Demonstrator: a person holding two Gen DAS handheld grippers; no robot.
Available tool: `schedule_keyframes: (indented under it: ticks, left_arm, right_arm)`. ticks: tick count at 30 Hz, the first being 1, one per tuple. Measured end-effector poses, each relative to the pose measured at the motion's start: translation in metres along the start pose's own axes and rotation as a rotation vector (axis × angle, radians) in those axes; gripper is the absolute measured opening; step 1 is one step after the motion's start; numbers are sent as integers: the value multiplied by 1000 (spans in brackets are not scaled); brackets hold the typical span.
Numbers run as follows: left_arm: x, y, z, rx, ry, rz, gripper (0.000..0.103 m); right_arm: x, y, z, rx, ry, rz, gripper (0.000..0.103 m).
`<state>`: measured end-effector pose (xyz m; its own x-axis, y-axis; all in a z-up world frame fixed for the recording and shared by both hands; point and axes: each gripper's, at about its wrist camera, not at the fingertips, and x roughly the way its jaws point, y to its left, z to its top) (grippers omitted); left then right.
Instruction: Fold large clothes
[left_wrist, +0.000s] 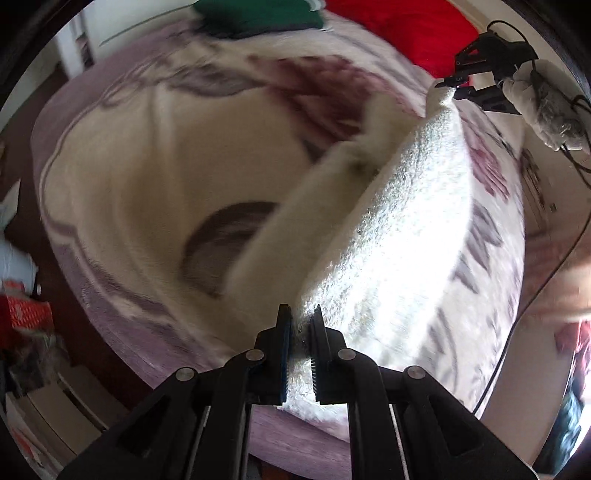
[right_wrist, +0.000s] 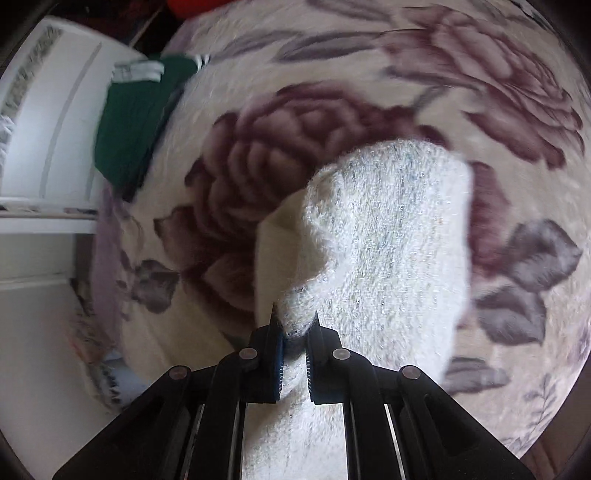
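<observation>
A white fluffy knitted garment hangs stretched above a bed with a floral blanket. My left gripper is shut on one edge of the garment, close to the camera. In the left wrist view the right gripper is at the upper right, shut on the garment's far corner, with a gloved hand behind it. In the right wrist view the right gripper pinches a bunched edge of the white garment, which droops toward the rose-patterned blanket. Both views are motion-blurred.
A folded green garment with white stripes lies at the blanket's edge, also the green garment at the top of the left wrist view beside a red cloth. White furniture stands beside the bed. Red boxes and clutter sit on the floor at left.
</observation>
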<state>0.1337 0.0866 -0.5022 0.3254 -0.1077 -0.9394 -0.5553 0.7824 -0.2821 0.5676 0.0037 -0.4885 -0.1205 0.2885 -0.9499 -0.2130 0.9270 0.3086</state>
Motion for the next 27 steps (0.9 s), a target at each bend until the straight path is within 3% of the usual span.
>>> schedule_keyframes:
  ticks: [5,11,12,15,17,20,22,23,27]
  left_arm:
    - [33,60,17,-55,45,-6,7]
    - [82,100,32,-84,172,-75,9]
    - [84,105,36,-102,197,-97,12]
    - [75,113,41,-115,235,-127,16]
    - [61,112,47,-49,218,-31,15]
    - [43,106,65,33,177,31,33]
    - [36,97,84,67,141,74,76]
    - [31,87,97,85,113,72,80]
    - [29,38,146,156,47,6,80]
  right_arm:
    - [81,70,15,-5,33,-138,10]
    - [144,85,24,25,79,-213,13]
    - [147,83,25,33,88,-194,24]
    - [135,75,22,63,130,5,55]
    - [108,64,10,65,118,123,60]
    - [61,34,-21,91,46,172,68]
    - [32,3,-47,127,-3,156,69]
    - [21,-14,-59,150,-22,143,69]
    - [-9,-83,-93,233,-100,79,69]
